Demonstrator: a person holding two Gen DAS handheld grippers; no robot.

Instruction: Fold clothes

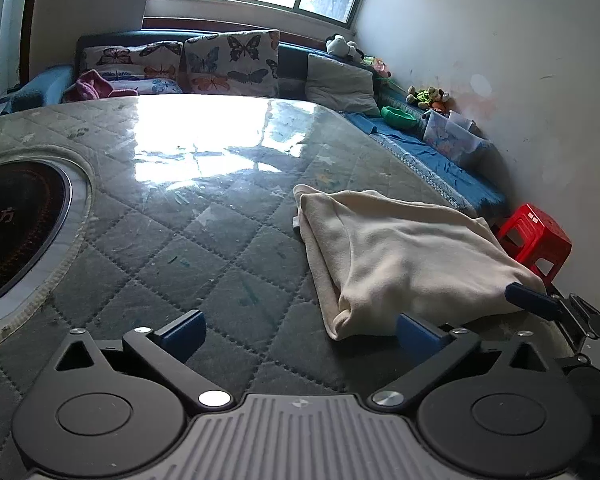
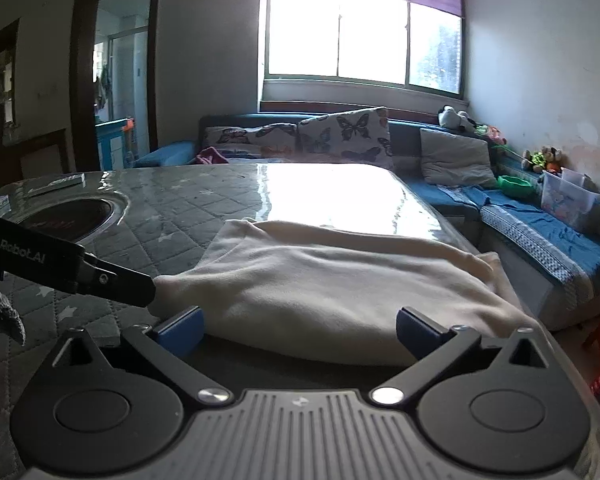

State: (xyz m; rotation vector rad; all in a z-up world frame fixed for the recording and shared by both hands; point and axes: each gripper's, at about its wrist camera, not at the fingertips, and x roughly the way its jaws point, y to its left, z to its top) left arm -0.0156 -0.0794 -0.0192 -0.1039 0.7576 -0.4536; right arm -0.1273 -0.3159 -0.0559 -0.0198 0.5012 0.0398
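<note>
Quilted grey worktop (image 1: pixel 204 248) under glossy film carries a folded cream garment (image 1: pixel 412 256) near its right edge; left claw (image 1: pixel 300 334) gapes wide, empty, beside the cloth; right claw (image 2: pixel 300 330) gapes wide, cloth between, ungripped.

We see a quilted grey table (image 1: pixel 204 240) under a glossy clear cover, with a round dark cooktop (image 1: pixel 16 224) set into its left side. Behind it runs a blue sofa (image 2: pixel 540 220) carrying butterfly-print cushions (image 1: pixel 232 62), a plain grey cushion (image 1: pixel 340 84), a crumpled pink cloth (image 1: pixel 90 86), soft toys (image 1: pixel 428 96), a green bowl (image 1: pixel 400 117) and a clear plastic box (image 1: pixel 452 134). A red plastic stool (image 1: pixel 534 236) stands near the white wall, and a bright window (image 2: pixel 364 40) fills the back.
</note>
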